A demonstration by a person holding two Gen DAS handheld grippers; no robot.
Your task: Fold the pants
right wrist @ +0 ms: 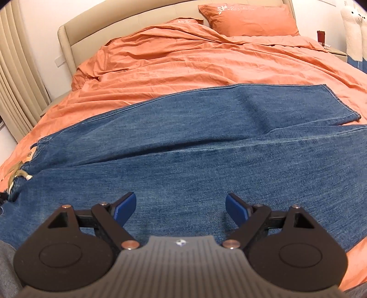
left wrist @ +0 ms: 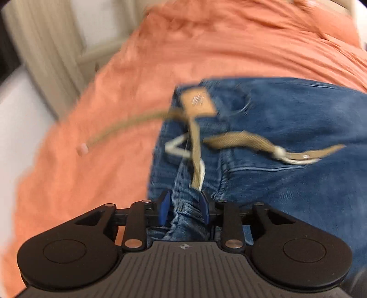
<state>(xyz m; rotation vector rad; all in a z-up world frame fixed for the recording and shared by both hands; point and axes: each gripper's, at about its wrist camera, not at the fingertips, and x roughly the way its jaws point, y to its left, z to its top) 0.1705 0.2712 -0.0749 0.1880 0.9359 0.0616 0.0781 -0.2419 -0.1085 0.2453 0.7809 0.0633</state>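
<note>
While the blue jeans (right wrist: 206, 142) are lying spread across the orange duvet (right wrist: 183, 59) of the bed, the left gripper (left wrist: 184, 209) is pinching a bunched fold of denim at the waistband, its blue pads drawn in tight on the cloth. A tan belt (left wrist: 240, 139) is trailing loosely over the waist beside a leather patch (left wrist: 198, 100), though blur in the left wrist view is making its exact path hard to follow. The right gripper (right wrist: 181, 207) is hovering over the nearer trouser leg with its fingers spread wide, gripping nothing. Both legs are stretching away to the right, the far one ending in a hem on the duvet. Two orange pillows (right wrist: 247, 18) are resting against the beige headboard (right wrist: 110, 25).
</note>
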